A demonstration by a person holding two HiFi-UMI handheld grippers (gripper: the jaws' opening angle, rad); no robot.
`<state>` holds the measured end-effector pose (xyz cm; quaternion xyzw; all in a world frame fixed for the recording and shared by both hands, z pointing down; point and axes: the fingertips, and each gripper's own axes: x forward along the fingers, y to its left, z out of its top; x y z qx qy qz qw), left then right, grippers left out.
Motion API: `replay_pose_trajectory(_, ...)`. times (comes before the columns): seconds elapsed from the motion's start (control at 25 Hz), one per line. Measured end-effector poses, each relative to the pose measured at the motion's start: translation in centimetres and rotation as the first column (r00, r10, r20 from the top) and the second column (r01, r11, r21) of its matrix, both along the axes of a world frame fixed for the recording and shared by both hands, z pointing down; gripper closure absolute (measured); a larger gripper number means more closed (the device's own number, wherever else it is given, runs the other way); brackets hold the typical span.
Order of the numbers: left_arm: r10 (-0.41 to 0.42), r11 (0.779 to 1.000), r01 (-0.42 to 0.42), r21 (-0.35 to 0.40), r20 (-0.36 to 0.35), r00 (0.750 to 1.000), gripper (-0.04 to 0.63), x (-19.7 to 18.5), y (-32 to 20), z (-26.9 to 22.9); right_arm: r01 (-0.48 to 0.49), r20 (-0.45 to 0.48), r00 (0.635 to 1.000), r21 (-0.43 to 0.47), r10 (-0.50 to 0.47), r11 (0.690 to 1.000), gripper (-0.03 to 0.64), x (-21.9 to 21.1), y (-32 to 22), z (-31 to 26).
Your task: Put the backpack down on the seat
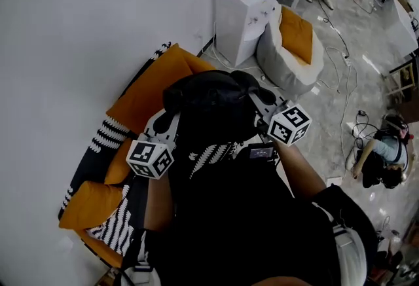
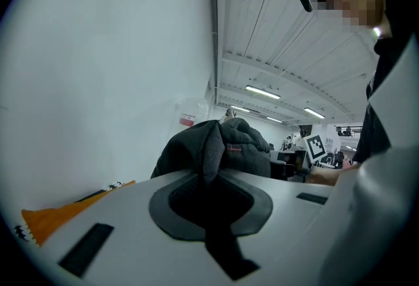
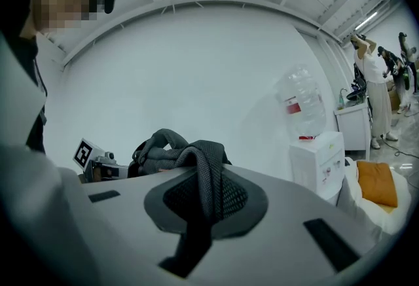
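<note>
- Above the seat (image 1: 147, 91), we hold the black backpack (image 1: 211, 107) up between the two grippers, close in front of our chest. Its lower part blends into our dark clothing, so we cannot tell whether it touches the seat.
- Our left gripper (image 1: 163, 126) has its jaws clenched on a dark strap (image 2: 211, 154) of the backpack. In the left gripper view the strap runs straight down through the closed jaws, with the bulk of the bag bunched just beyond.
- Our right gripper (image 1: 262, 108) is likewise clamped on a mesh strap (image 3: 208, 180), which drapes over the jaws and drops between them.
- The seat is a low sofa against the white wall (image 1: 78, 29), with orange cushions (image 1: 88, 205) and a black-and-white striped cloth (image 1: 108, 134).
- Past the sofa's far end stands a white water dispenser (image 1: 243, 13), and just beside it a grey bean bag (image 1: 288, 62) with an orange pillow (image 1: 296, 33) on top.
</note>
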<state>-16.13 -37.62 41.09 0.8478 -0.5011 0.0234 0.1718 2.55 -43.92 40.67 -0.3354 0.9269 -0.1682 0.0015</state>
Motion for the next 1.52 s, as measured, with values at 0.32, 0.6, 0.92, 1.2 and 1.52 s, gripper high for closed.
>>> replay_pose_trajectory(0.32,-0.08,0.995,0.081,-0.059,0.008,0.997,0.561,-3.2,-3.1,3.9,0.064,-0.007,0.998,-0.077,-0.064,0.995,0.571,-3.6,-4.1,4.2)
replay_pose_trajectory(0.6,-0.16,0.975,0.158,-0.153,0.003,0.987,0.561,-5.7,-4.7,8.8,0.152,-0.022,0.987,-0.139,-0.157,0.978,0.571,-6.5,-6.6,8.7)
replay_pose_trajectory(0.92,-0.208,0.946,0.225,-0.232,0.095,0.973,0.56,-7.4,-8.4,15.4,0.188,-0.022,0.98,-0.247,-0.2,0.951,0.571,-8.0,-10.1,15.1)
replay_pose_trajectory(1.2,-0.209,0.929,0.228,-0.293,0.095,0.973,0.56,-8.8,-10.3,19.1,0.188,-0.026,0.978,-0.317,-0.207,0.93,0.571,-9.3,-12.1,19.0)
replay_pose_trajectory(1.52,-0.177,0.926,0.198,-0.321,0.092,0.98,0.56,-8.9,-13.2,21.8,0.14,-0.033,0.986,-0.369,-0.163,0.919,0.571,-9.5,-15.3,22.5)
